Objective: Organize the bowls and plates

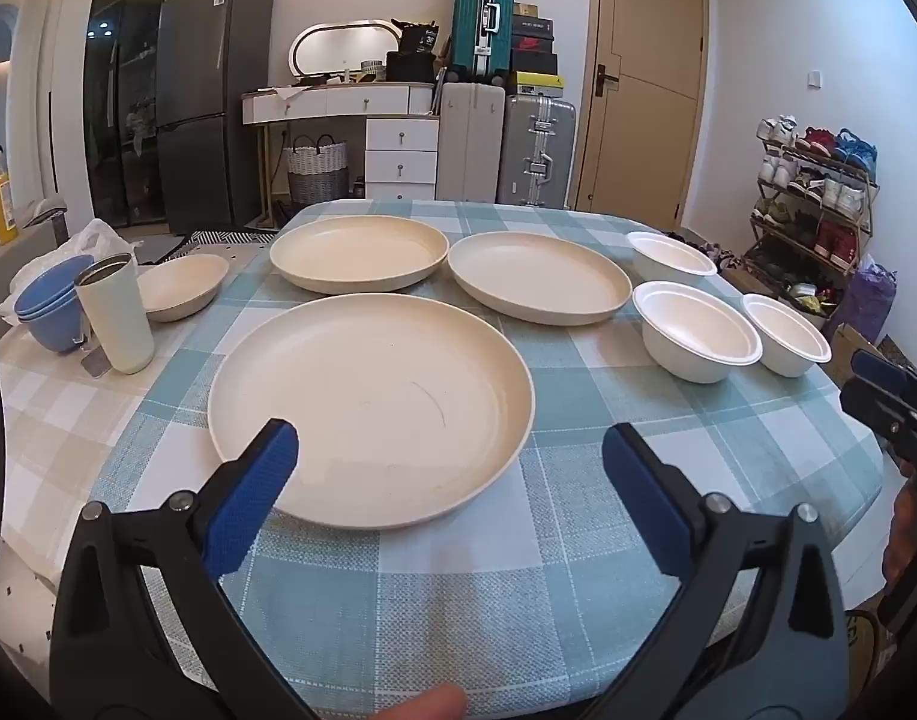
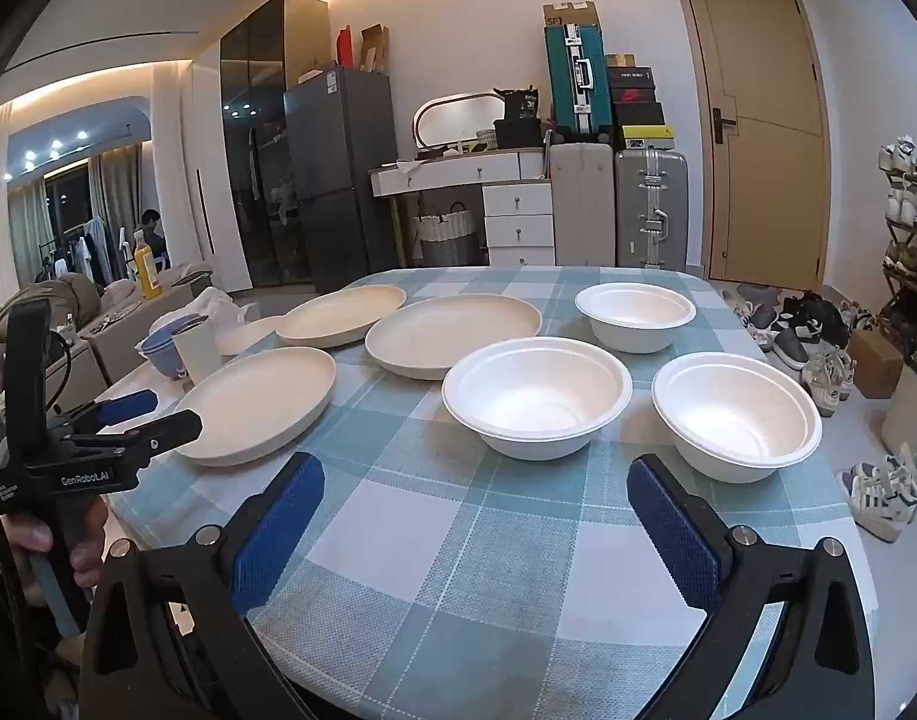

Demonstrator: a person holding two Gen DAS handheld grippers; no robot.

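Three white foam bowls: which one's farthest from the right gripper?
The white foam bowl at the back, alone behind the other two: the left front bowl and the right front bowl.

- tablecloth: woven cloth, coarse visible weave, matt, teal/white check
- plates: cream, look like matt plastic, smooth; near one has faint scuff lines
- white bowls: foam or pulp-like, matt, smooth, thin rolled rims
- tumbler: matt cream body, bare shiny metal rim
- blue bowls: smooth plastic look, slight sheen
- left gripper pads: blue, fine ribbed rubbery texture; arms black matt plastic, shiny metal pivot pins
- right gripper: same build
- door: tan wood look, satin
- fridge: dark grey, brushed-metal look
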